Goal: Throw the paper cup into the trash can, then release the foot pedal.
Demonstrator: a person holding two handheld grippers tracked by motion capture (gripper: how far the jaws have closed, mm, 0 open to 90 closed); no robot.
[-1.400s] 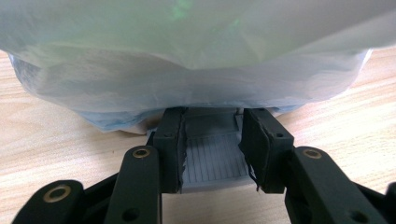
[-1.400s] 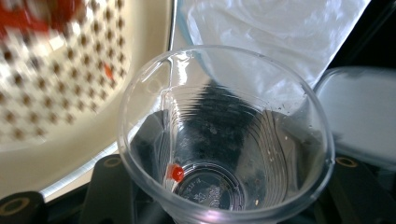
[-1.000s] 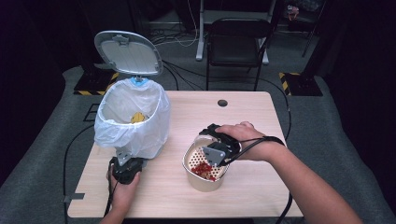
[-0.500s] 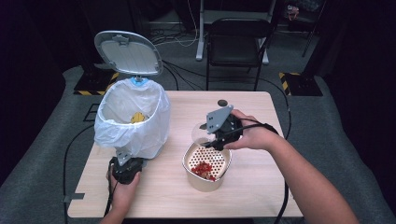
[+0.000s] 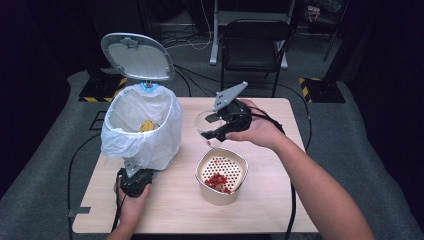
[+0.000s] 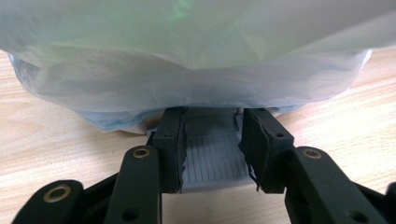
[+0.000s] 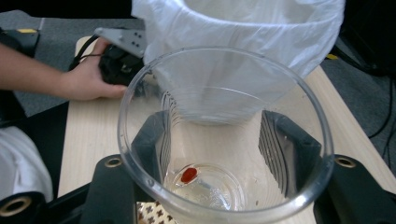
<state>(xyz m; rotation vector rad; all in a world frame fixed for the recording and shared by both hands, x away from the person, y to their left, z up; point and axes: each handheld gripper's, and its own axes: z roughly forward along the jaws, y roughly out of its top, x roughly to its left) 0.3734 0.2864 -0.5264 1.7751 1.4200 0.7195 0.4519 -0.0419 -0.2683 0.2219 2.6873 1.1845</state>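
Observation:
A white-bagged pedal bin (image 5: 142,130) stands at the table's left with its grey lid (image 5: 137,56) up and a yellow scrap (image 5: 146,125) inside. My left gripper (image 5: 134,181) rests on the table at the bin's foot, shut on the grey ribbed pedal (image 6: 215,158), with the bag (image 6: 196,60) bulging just above. My right gripper (image 5: 220,125) is shut on a clear glass (image 5: 206,126), held tilted in the air between the bin and a beige strainer bowl (image 5: 221,176). A red bit (image 7: 188,175) lies on the glass bottom (image 7: 205,186). Red scraps (image 5: 217,181) lie in the bowl.
The light wooden table (image 5: 280,200) has bare room to the right and front of the bowl. A black chair (image 5: 255,40) stands behind the table, and cables run over the grey floor. Past the glass, the other hand (image 7: 88,79) is at the bin's base.
My right gripper has lifted the glass from over the strainer bowl, up and toward the bin. The left gripper and the bin have stayed put.

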